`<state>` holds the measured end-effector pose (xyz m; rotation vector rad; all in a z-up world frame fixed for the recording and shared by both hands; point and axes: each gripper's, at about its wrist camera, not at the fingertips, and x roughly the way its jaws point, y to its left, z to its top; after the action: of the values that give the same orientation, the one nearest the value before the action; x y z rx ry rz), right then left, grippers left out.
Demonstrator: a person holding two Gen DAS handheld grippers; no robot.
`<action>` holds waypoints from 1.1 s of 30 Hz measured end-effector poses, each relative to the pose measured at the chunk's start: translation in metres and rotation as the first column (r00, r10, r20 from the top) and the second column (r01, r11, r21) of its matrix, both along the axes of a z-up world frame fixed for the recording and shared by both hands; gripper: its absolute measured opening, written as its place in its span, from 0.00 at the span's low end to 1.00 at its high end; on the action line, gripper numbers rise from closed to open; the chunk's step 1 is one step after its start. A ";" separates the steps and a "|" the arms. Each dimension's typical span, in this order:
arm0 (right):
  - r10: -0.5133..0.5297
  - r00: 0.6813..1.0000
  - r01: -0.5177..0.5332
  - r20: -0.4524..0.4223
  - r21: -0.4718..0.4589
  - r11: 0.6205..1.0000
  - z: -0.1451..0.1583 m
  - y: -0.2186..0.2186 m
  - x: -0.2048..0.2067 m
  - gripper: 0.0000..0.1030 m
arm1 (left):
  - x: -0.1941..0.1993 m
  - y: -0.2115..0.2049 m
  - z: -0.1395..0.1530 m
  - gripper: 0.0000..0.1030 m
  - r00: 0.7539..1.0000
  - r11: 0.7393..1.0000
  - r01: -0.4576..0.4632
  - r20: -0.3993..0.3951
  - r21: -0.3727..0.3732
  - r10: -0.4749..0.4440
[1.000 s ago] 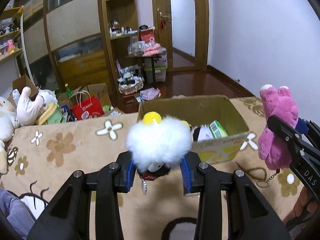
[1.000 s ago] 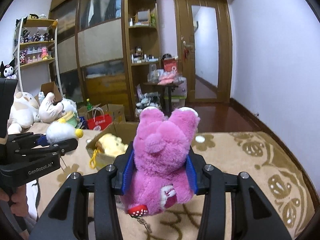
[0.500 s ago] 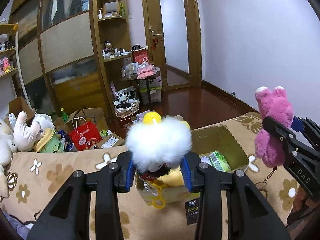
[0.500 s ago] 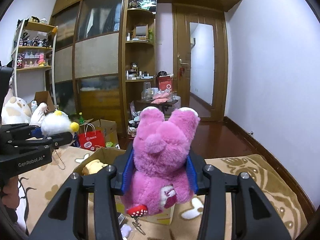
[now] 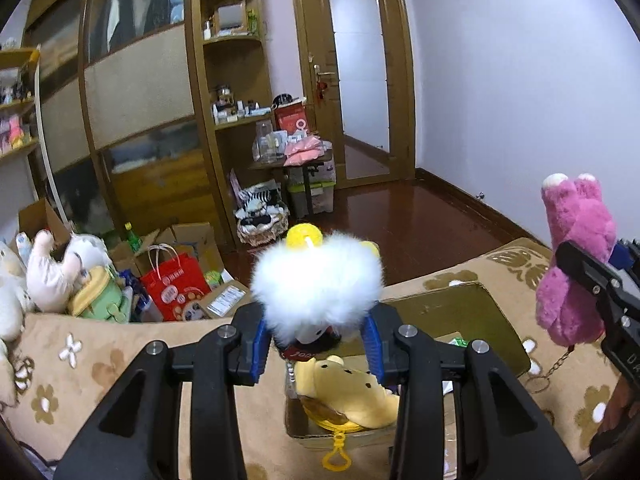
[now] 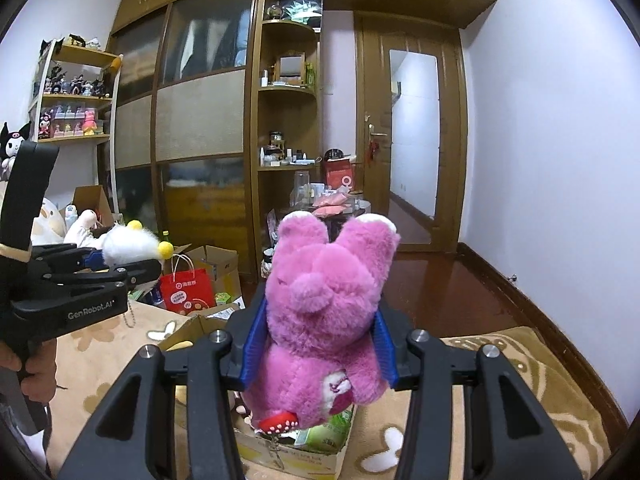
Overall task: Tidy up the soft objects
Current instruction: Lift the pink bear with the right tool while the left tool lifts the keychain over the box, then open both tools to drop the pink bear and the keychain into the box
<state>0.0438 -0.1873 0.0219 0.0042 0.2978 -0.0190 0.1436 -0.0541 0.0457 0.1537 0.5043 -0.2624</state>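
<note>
Wardrobe (image 6: 200, 128): wooden, with frosted panels, along the far wall; open shelves (image 6: 288, 92) to its right.

Blanket (image 5: 80, 364): tan, flower-patterned, spread across the near ground under everything below.

Cardboard box (image 5: 472, 312): open-topped, standing on the blanket at centre, directly below both grippers. Contents visible: a yellow plush (image 5: 352, 388) with a yellow clip hanging over the near wall, and green packets at the right side.

Pink bear (image 6: 324, 312): plush, upright, gripped by the body between the blue pads of the right gripper (image 6: 320, 356), jaws clenched on it; held in the air above the box, a chain hanging from its underside.

White fluffy toy (image 5: 316, 284): round, with yellow pompoms on top, gripped between the blue pads of the left gripper (image 5: 316, 344), jaws clenched on its lower part; held in the air above the box's left half, to the left of the bear.

Red paper bag (image 5: 176, 284): on the floor beyond the blanket's far edge, among cardboard boxes.
</note>
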 end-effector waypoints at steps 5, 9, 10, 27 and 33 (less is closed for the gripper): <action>0.018 1.000 -0.018 -0.012 0.034 0.999 -0.013 -0.004 0.014 0.48 | 0.008 0.003 -0.018 0.37 1.000 1.000 0.001 -0.029 -0.011 -0.001; 0.016 0.999 -0.014 -0.047 0.044 0.999 -0.028 -0.004 0.028 0.49 | 0.016 0.000 -0.037 0.37 0.998 1.000 0.005 -0.070 -0.011 -0.005; 0.016 0.998 -0.013 -0.057 0.046 0.999 -0.031 -0.005 0.031 0.48 | 0.017 -0.001 -0.040 0.37 0.997 1.000 0.006 -0.076 -0.012 -0.007; -0.002 0.983 0.017 -0.184 0.081 0.997 -0.074 -0.014 0.065 0.49 | 0.029 -0.023 -0.080 0.49 0.986 0.998 0.062 -0.156 0.023 -0.057; 0.018 0.976 0.004 -0.217 0.102 0.995 -0.078 -0.016 0.067 0.55 | 0.027 -0.022 -0.078 0.64 0.988 0.998 0.059 -0.143 0.028 -0.055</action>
<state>0.1109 -0.2030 -0.0562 0.1035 0.5180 0.0027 0.1704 -0.0760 -0.0320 0.1817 0.6465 -0.3227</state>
